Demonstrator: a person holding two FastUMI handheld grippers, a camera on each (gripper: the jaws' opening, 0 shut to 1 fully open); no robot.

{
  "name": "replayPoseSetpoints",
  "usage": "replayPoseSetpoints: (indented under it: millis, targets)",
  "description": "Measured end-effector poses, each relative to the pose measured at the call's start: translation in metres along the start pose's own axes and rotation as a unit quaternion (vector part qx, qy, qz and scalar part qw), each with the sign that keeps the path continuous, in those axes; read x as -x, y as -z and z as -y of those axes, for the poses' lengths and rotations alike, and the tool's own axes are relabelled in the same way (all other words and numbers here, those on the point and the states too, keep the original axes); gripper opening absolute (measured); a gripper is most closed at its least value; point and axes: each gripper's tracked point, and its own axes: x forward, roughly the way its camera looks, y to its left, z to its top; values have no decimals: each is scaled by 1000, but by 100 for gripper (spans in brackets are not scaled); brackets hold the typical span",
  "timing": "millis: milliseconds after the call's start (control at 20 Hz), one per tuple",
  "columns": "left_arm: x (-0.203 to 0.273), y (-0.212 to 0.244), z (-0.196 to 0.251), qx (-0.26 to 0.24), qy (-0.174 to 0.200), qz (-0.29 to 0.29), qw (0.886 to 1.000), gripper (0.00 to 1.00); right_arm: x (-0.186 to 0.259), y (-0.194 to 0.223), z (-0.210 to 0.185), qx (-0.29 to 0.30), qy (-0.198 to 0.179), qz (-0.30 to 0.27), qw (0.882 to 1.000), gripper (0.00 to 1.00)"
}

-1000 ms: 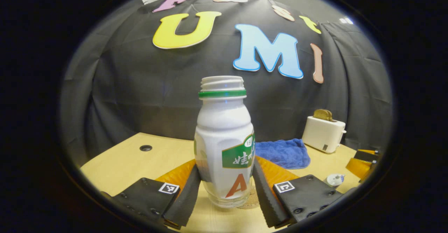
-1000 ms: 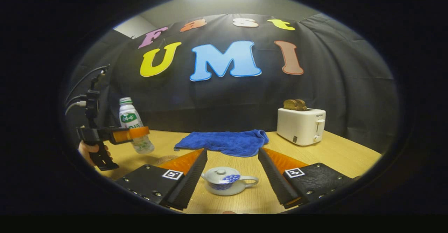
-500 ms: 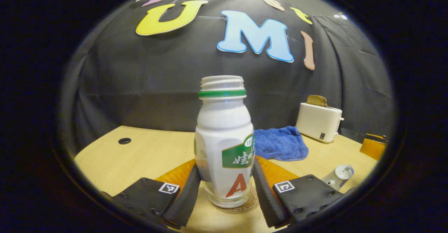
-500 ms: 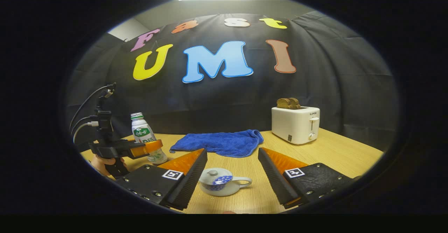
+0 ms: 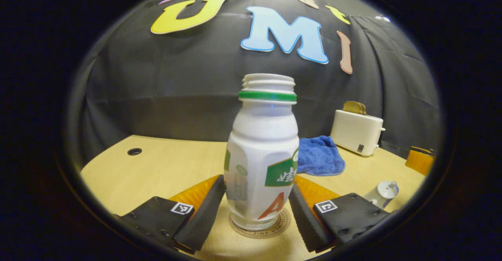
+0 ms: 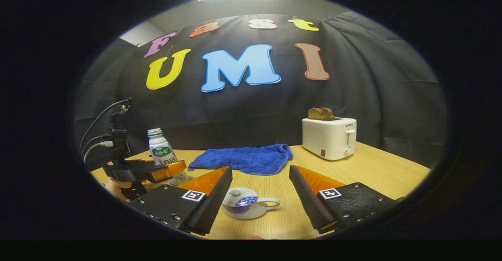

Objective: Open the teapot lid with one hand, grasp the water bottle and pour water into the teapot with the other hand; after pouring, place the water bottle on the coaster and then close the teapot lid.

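Bottle (image 5: 262, 163) lowered onto coaster (image 5: 260, 226) — left gripper (image 5: 257, 214) (loosening) flanking

I count one white plastic water bottle with a green neck ring (image 5: 262, 159), one round printed coaster (image 5: 259, 226), one white and blue ceramic teapot (image 6: 244, 208), one blue towel (image 6: 243, 158), one white toaster (image 6: 328, 137) and two bread slices (image 6: 321, 114) on one wooden table (image 5: 168, 170).

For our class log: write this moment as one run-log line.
bottle: upright on coaster | left tongs: open, flanking it | right tongs: open | teapot: lidded
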Motion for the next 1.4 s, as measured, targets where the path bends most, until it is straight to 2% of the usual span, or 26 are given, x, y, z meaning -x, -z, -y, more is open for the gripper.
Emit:
replayPoseSetpoints:
  millis: [300, 450, 700, 1100, 1400]
  targets:
    - [16, -4, 2, -17, -2, 10, 1000, 100, -1, 3, -4, 1, -5, -5, 1000, 90]
    - [38, 4, 4, -10, -2, 7, 1000, 99, 4, -2, -11, -3, -16, -1, 1000, 90]
    - [97, 12, 4, -3, -17, 23, 1000, 100, 15, -8, -27, -16, -41, 15, 999, 90]
    - [205, -2, 19, -18, -56, 87, 994, 99, 69, 34, -43, 22, -50, 6, 998, 90]
    - [241, -1, 53, -24, -54, 106, 993, 100, 102, 48, -48, 23, -52, 6, 998, 90]
